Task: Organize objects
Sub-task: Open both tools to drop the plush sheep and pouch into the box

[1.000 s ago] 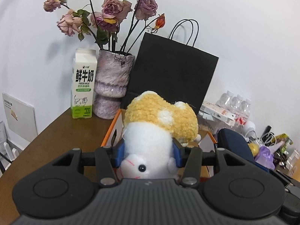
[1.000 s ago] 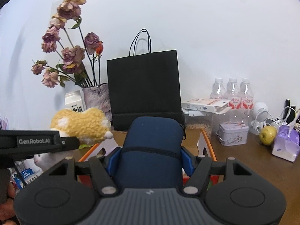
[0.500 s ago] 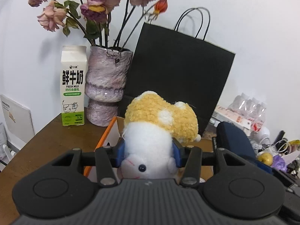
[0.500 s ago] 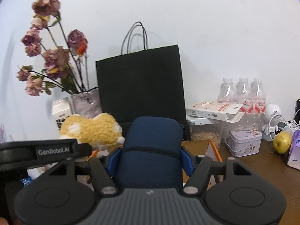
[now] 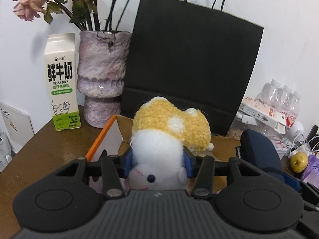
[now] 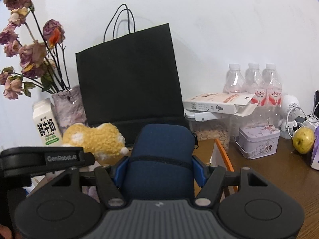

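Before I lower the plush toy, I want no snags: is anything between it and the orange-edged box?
Nothing visible does: the plush toy, gripped by the left claw, hangs over the box, whose visible part looks unobstructed.

Yellow-and-white plush toy (image 5: 169, 137), navy pouch (image 6: 159, 159), black paper bag (image 5: 189, 63), orange-edged box (image 5: 103, 137)

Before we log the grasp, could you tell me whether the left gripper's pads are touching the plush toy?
Touching. In the left wrist view, the left gripper has both blue pads pressed into the plush toy's white body.
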`<move>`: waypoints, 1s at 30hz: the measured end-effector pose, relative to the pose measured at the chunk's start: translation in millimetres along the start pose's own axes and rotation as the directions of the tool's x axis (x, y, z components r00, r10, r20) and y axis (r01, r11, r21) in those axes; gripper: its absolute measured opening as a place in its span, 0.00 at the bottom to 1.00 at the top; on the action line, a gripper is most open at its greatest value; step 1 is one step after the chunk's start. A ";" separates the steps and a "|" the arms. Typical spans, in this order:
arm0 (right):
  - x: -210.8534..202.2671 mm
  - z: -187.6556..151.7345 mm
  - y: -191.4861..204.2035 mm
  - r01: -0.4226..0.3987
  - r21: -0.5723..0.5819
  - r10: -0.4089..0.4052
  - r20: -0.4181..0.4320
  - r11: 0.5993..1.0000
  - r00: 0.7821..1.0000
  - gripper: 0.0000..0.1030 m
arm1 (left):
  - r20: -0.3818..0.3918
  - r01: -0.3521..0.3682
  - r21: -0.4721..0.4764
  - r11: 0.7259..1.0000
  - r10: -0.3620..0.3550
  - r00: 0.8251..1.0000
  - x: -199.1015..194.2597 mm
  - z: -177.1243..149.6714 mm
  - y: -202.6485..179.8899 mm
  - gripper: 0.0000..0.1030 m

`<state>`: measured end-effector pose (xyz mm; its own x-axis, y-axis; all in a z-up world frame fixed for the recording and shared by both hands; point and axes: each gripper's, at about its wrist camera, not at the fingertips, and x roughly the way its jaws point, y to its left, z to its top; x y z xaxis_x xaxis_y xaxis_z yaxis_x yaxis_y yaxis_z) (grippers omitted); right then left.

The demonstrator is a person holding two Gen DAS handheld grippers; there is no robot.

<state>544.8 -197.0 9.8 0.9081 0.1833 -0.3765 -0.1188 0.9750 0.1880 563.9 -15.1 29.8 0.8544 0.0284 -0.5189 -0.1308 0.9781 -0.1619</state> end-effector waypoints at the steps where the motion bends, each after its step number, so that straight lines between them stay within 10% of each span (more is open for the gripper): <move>1: 1.5 -1.0 -1.0 0.005 0.001 -0.005 0.000 1.000 1.000 0.63 | -0.004 -0.001 -0.001 1.000 0.001 1.000 2.6 -0.8 -0.8 0.48; 17: 24.9 -11.5 -10.8 0.026 0.006 -0.026 -0.057 1.000 0.998 0.64 | -0.032 -0.014 0.006 1.000 0.014 0.999 23.9 -5.2 -1.0 0.50; 19: 28.5 -12.2 -11.3 0.025 0.005 -0.025 -0.081 1.000 0.996 0.66 | -0.031 -0.020 0.002 1.000 0.020 0.999 22.9 -5.9 0.6 0.55; 22: 28.6 -11.9 -11.0 0.025 0.003 -0.025 -0.085 1.000 0.996 0.83 | 0.008 -0.040 -0.023 0.999 0.040 0.999 15.8 -4.4 7.7 1.00; 30: 21.9 -8.7 -6.4 0.022 -0.019 -0.023 -0.079 1.000 0.997 0.96 | 0.065 -0.052 -0.053 0.997 0.055 0.996 -2.5 -0.1 22.3 1.00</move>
<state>561.9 -198.1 -7.6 0.8761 0.1699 -0.4512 -0.1067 0.9810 0.1622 558.8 6.7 27.4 0.8769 0.0960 -0.4710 -0.2017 0.9629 -0.1793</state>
